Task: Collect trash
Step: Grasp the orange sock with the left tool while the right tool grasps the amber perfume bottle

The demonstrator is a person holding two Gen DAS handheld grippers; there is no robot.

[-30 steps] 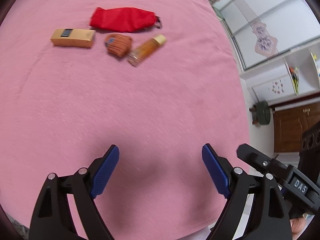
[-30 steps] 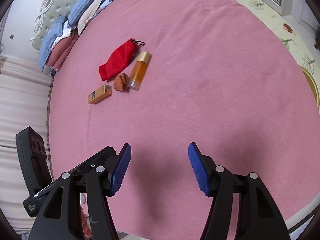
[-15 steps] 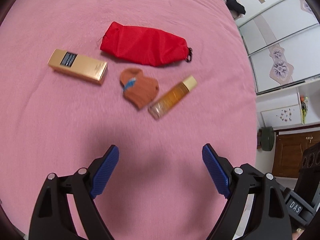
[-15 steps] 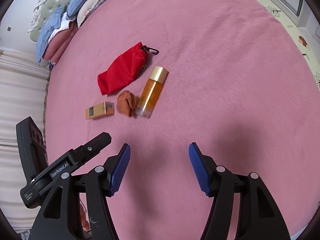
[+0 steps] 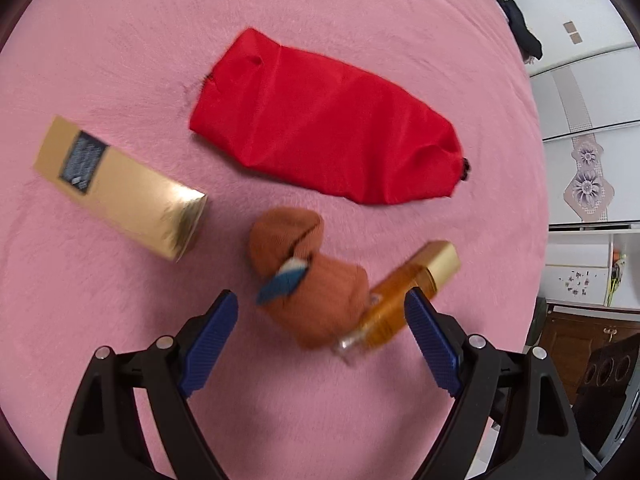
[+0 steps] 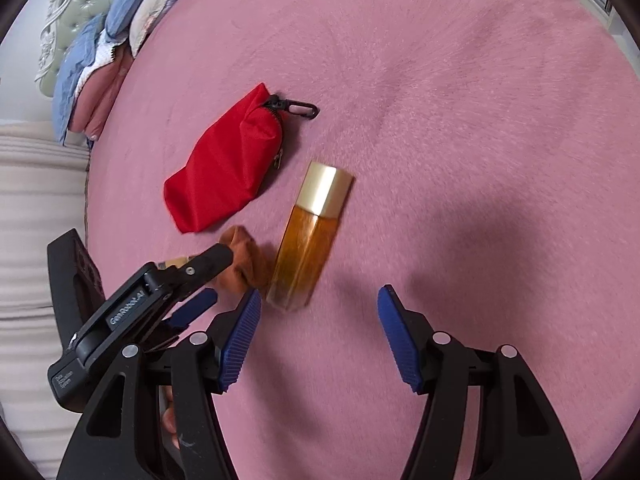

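Observation:
On the pink bed lie a red zip pouch (image 5: 328, 140), a gold box (image 5: 120, 188), a brown sock (image 5: 316, 292) with a blue mark, and an amber bottle (image 5: 404, 296) with a gold cap. My left gripper (image 5: 320, 328) is open, its fingers either side of the sock and the bottle's base. My right gripper (image 6: 320, 332) is open, just short of the amber bottle (image 6: 308, 240). The right wrist view also shows the pouch (image 6: 224, 168), the sock (image 6: 246, 260) and the left gripper's body (image 6: 152, 300), which hides most of the box.
Pillows and folded bedding (image 6: 100, 52) lie by the headboard at the bed's far left. White wardrobes (image 5: 588, 128) and a wooden cabinet (image 5: 580, 340) stand beyond the bed's right edge.
Both grippers have moved forward toward the cluster of objects, which now looks much larger. The left gripper's fingers have come around the sock. Both stay open.

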